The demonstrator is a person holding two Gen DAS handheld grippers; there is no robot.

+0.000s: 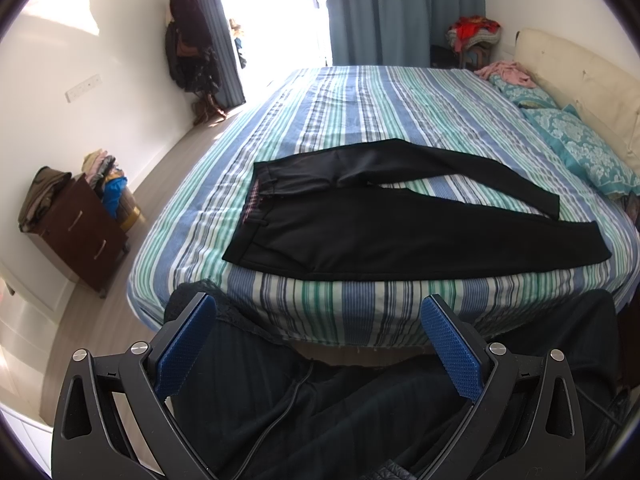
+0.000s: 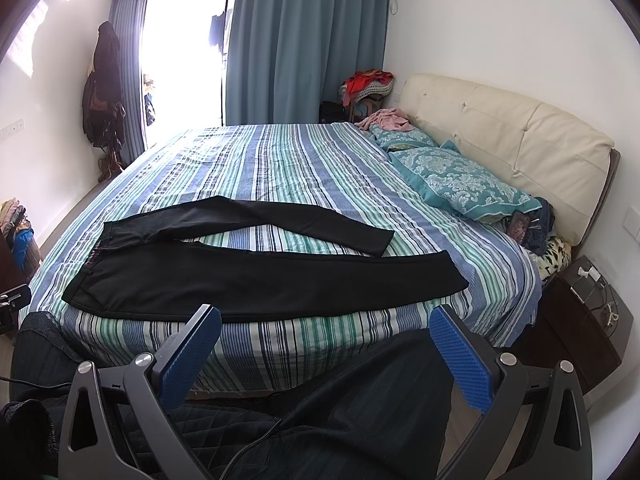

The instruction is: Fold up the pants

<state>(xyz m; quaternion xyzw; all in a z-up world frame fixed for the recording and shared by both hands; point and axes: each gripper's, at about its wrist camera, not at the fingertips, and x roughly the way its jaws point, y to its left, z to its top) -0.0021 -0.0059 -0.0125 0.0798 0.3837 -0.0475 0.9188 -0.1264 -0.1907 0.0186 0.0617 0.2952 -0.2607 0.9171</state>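
Black pants (image 1: 360, 232) lie flat on the striped bed (image 1: 360, 108), waistband to the left, both legs spread apart and pointing right. They also show in the right wrist view (image 2: 256, 280) near the bed's front edge (image 2: 320, 344). My left gripper (image 1: 318, 312) is open and empty, held back from the bed's near edge, over a person's dark-clothed lap. My right gripper (image 2: 326, 324) is open and empty, also short of the bed's edge, below the nearer leg.
Teal pillows (image 2: 460, 184) and a cream headboard (image 2: 520, 136) are at the right. A dark nightstand (image 2: 580, 320) stands at the right of the bed. A brown drawer cabinet (image 1: 80, 232) with piled clothes stands on the floor at left. Blue curtains (image 2: 304, 40) hang behind.
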